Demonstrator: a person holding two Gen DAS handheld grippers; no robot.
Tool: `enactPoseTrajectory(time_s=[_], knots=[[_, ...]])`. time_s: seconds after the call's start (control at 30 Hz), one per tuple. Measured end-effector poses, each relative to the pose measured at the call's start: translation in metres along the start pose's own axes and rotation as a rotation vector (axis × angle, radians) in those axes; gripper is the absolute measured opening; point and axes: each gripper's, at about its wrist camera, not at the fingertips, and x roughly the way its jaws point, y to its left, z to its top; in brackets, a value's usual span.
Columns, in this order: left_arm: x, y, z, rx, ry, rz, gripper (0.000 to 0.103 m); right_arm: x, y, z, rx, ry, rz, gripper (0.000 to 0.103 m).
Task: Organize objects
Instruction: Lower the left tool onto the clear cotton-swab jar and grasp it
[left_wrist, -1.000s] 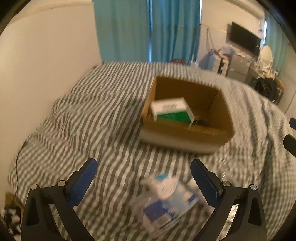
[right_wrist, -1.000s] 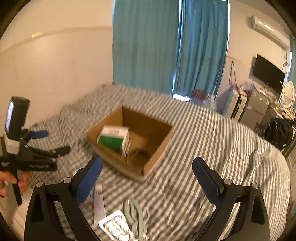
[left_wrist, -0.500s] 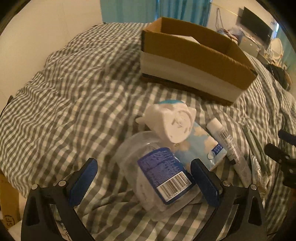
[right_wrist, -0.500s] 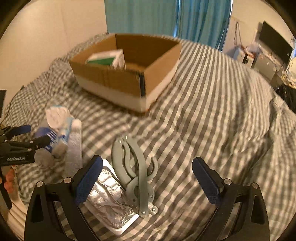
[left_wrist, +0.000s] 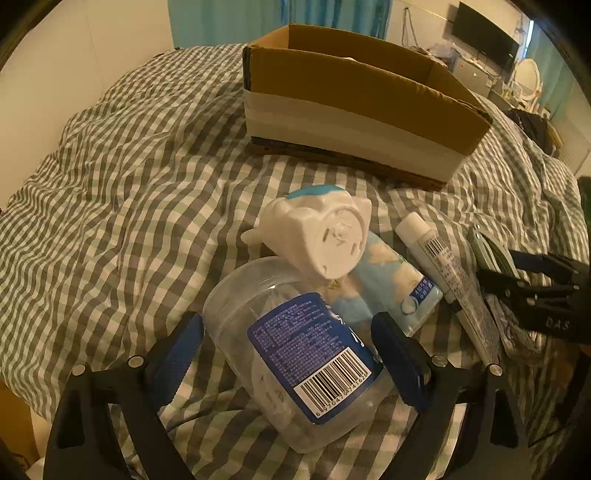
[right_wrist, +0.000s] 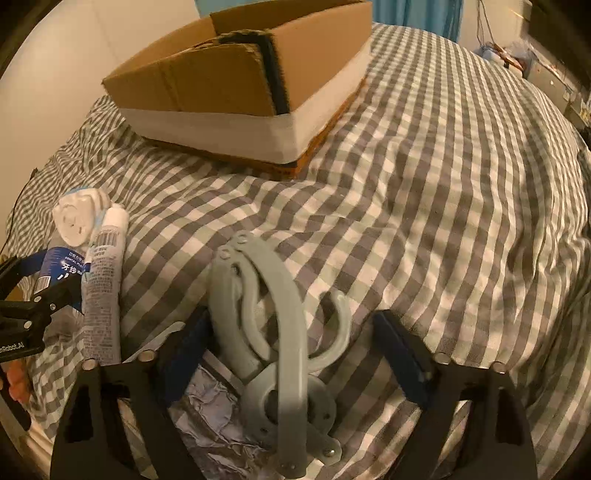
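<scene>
Objects mostly unsorted: clear jar (left_wrist: 295, 354), white figurine (left_wrist: 317, 236), tube (left_wrist: 443, 266), grey hanger (right_wrist: 273, 332) near bed's front edge; cardboard box (left_wrist: 354, 96) beyond. Left tool (left_wrist: 291, 354) spread around jar; right tool (right_wrist: 295, 354) spread around hanger.

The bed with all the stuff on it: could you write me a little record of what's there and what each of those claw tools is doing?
surface: grey-and-white checked bedspread
container: open brown cardboard box, contents hidden
left gripper: open, fingers either side of the clear plastic jar with a blue barcode label
right gripper: open, over the pale grey-green plastic folding hanger
under hanger: crumpled foil blister pack
loose items: white moulded toy, white tube, light blue packet
</scene>
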Motion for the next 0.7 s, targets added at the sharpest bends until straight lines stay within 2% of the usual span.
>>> enactPoseTrajectory(time_s=[0.03,0.2,0.3,0.43,0.47,0.7], knots=[[-0.001,0.0,-0.001,0.003,-0.001,-0.007,0.093,-0.001,0.002,0.0,-0.008,-0.006,0.003,0.071],[-0.008,0.008,-0.008,-0.034,-0.008,-0.036,0.091,-0.005,0.007,-0.001,-0.009,-0.027,-0.015,0.07],[-0.017,0.012,-0.011,-0.062,-0.004,-0.071,0.081,-0.014,0.009,-0.002,-0.007,-0.055,-0.033,0.07],[-0.024,0.013,-0.012,-0.076,-0.001,-0.085,0.077,-0.03,0.013,-0.001,-0.02,-0.093,-0.045,0.07],[-0.026,0.013,-0.012,-0.079,-0.002,-0.087,0.072,-0.035,0.014,0.0,-0.023,-0.103,-0.047,0.07],[-0.046,0.014,-0.012,-0.087,-0.033,-0.092,0.068,-0.065,0.028,0.004,-0.057,-0.171,-0.067,0.069]])
